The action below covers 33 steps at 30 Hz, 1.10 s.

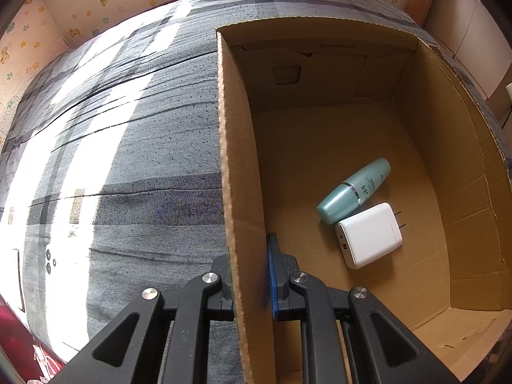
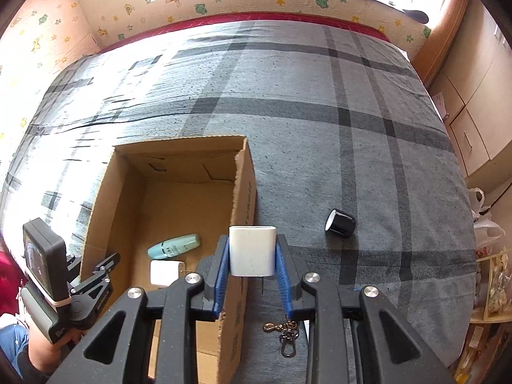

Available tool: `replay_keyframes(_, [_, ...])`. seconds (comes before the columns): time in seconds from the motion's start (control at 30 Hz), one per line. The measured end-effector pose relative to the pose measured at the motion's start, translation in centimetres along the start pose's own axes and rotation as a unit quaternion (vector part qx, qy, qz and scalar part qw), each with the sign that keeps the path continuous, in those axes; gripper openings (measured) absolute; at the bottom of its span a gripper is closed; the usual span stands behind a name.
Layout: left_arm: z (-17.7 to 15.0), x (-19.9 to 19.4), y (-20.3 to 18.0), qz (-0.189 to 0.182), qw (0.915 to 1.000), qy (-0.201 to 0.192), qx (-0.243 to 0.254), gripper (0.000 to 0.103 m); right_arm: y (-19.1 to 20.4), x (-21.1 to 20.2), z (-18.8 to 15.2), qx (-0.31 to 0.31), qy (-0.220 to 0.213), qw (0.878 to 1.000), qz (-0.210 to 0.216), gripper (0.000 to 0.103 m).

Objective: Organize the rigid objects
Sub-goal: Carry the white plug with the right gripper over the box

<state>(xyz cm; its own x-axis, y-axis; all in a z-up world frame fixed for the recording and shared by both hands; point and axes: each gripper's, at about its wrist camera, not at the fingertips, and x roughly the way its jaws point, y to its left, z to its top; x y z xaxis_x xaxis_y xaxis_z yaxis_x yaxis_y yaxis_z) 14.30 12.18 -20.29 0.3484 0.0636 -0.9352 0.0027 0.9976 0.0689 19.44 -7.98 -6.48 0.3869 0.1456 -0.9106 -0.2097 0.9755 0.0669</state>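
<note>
So, from the left wrist camera, the left fingers (image 1: 251, 275) are pinched tight on the near left wall of the cardboard box (image 1: 230, 147), one finger outside and one inside. They hold the box steady on the bed (image 1: 134, 147). Down on the box floor lie a green bottle (image 1: 352, 190) and a white charger (image 1: 369, 235), touching each other, to the right of those fingers.

From the right wrist camera, the right fingers (image 2: 252, 252) hold a second white plug (image 2: 252, 249) by its two flat sides, with its metal pins pointing back toward the camera. The plug hangs right above the box's right wall, and the open box lies just to the left of it. So I think the right hand needs to go a little left, then let go. A black cap (image 2: 340, 222) rests on the bed to the right, and a key clip (image 2: 286, 336) lies close below the fingers
</note>
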Motion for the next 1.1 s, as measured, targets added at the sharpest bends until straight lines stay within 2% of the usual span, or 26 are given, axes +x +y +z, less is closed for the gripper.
replay_keyframes(0.47, [0.0,-0.1,-0.3,0.001,1.0000,-0.001,0.001,0.014,7.0,2.8,0.6,-0.054,0.015,0.998,0.031,0.028])
replay_keyframes(1.1, [0.0,-0.3,-0.5,0.002,1.0000,-0.003,0.002,0.014,10.5,11.4,0.6,-0.069,0.083,0.994,0.029,0.028])
